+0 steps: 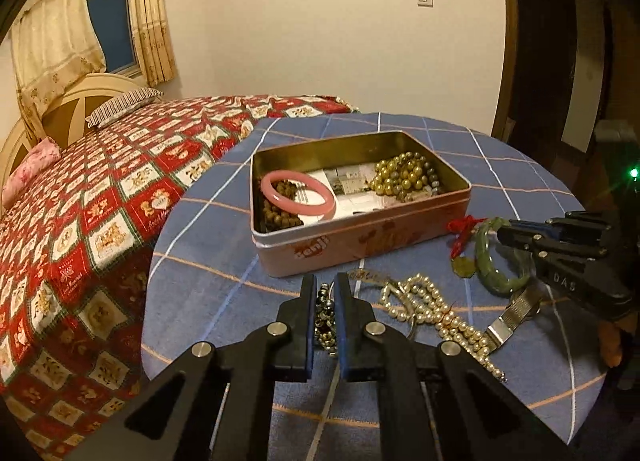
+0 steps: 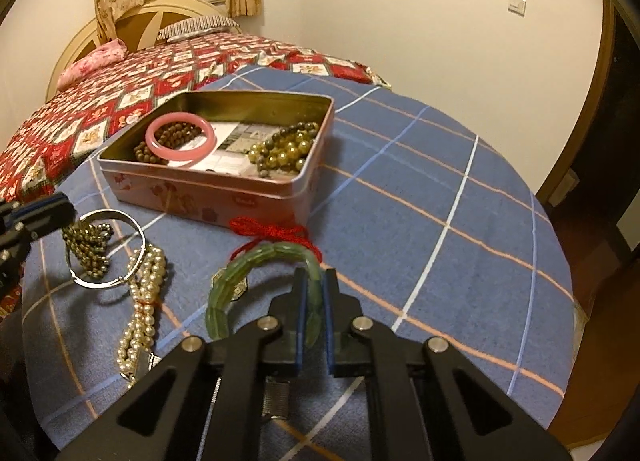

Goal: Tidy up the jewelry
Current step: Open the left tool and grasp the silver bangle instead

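An open pink tin box (image 1: 360, 239) (image 2: 208, 191) sits on the round table and holds a pink bangle (image 1: 298, 195) (image 2: 180, 141), brown beads and olive bead strands (image 1: 404, 177) (image 2: 286, 151). My left gripper (image 1: 324, 285) is shut on a dark bead bracelet (image 1: 325, 317) (image 2: 90, 247) in front of the box. My right gripper (image 2: 314, 281) (image 1: 506, 235) is shut on a green jade bangle (image 2: 240, 269) (image 1: 490, 261) with a red cord (image 2: 276, 231). A pearl necklace (image 1: 432, 309) (image 2: 144, 301) lies between them.
The table has a blue checked cloth (image 2: 440, 201). A silver bangle (image 2: 108, 249) rings the dark beads. A metal mesh strap (image 1: 514, 315) lies by the pearls. A bed with a red patterned quilt (image 1: 100, 201) stands to the left, close to the table edge.
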